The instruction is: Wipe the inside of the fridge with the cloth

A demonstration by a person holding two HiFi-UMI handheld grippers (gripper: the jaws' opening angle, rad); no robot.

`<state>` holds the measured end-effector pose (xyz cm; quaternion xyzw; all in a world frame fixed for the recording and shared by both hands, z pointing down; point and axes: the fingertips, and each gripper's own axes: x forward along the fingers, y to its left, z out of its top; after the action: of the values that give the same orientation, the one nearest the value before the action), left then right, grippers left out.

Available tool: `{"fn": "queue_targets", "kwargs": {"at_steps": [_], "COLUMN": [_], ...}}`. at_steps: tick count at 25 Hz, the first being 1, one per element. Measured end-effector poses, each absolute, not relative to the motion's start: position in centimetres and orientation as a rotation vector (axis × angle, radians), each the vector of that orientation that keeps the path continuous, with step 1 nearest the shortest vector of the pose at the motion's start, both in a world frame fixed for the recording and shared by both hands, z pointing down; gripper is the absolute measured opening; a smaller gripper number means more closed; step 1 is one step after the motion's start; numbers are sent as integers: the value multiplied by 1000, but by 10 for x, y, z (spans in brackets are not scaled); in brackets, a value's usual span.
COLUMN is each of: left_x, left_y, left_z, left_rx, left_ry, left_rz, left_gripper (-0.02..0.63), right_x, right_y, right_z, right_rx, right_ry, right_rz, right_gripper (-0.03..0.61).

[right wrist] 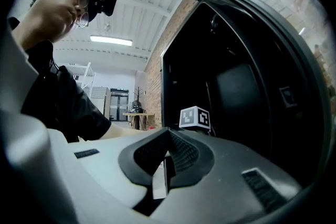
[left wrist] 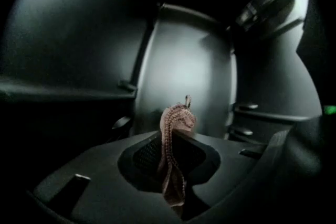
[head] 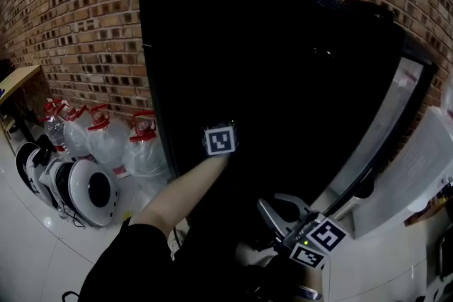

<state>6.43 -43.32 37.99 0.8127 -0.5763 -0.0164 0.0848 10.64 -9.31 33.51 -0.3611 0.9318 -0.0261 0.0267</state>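
Note:
The black fridge (head: pixel 283 81) stands open against a brick wall, and its inside is very dark. My left arm reaches into it; only the marker cube (head: pixel 219 140) of the left gripper shows in the head view. In the left gripper view the left gripper (left wrist: pixel 169 157) is shut on a pinkish knitted cloth (left wrist: pixel 177 119), which sticks up between the jaws in front of the grey back wall (left wrist: pixel 184 76). My right gripper (right wrist: pixel 164 168) is shut with nothing in it. It is held low by the open glass door (head: pixel 382 131), outside the fridge (right wrist: pixel 236 86).
Shelf ledges (left wrist: pixel 249 107) line the fridge's side walls. Several water jugs with red caps (head: pixel 106 141) and round white appliances (head: pixel 88 191) sit on the floor at the left. A wooden table (head: pixel 18 81) stands at the far left, and a white box (head: pixel 425 159) is behind the door.

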Motion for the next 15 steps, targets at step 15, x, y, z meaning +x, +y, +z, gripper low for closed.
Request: {"fn": "queue_targets", "kwargs": {"at_steps": [15], "left_x": [95], "left_y": [-232], "left_z": [305], "left_rx": [2919], "left_ry": [-647], "left_rz": [-444], "left_gripper": [49], "right_x": [144], "right_y": [-129], "right_z": [334], "right_rx": [-1404], "right_ry": [2720], "right_rz": [-28], "right_gripper": [75]}}
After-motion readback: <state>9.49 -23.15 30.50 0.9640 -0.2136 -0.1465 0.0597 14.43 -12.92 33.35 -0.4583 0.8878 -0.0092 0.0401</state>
